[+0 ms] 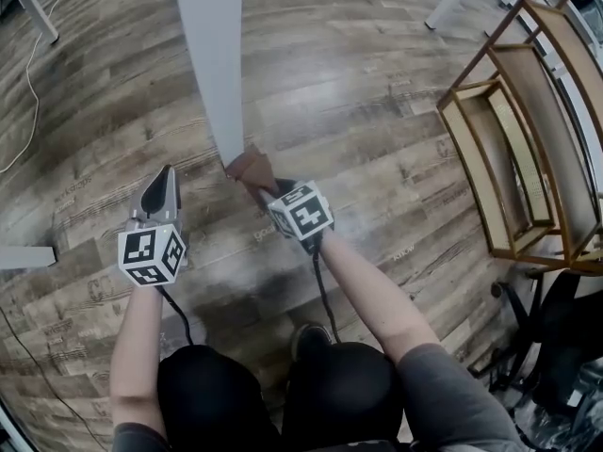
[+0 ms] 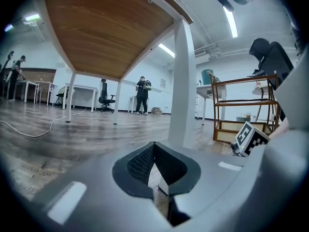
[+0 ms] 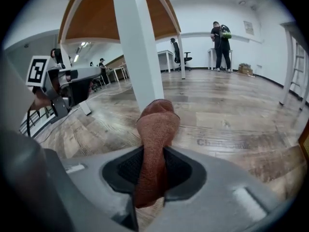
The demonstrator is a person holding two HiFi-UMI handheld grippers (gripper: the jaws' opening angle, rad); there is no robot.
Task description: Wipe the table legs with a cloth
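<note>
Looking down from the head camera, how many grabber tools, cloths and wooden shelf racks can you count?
Grey grippers with marker cubes: 2, the left gripper and the right gripper
Reddish-brown woven cloth: 1
Brown wooden shelf rack: 1
Total: 4

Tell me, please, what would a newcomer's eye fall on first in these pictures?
Most striking is the rust-brown terry cloth, clamped in the right gripper at the foot of the white square table leg, mid-picture on the grey-brown plank floor. The left gripper hovers to its left, jaws together on nothing. An open wooden shelf rack stands at the right.
</note>
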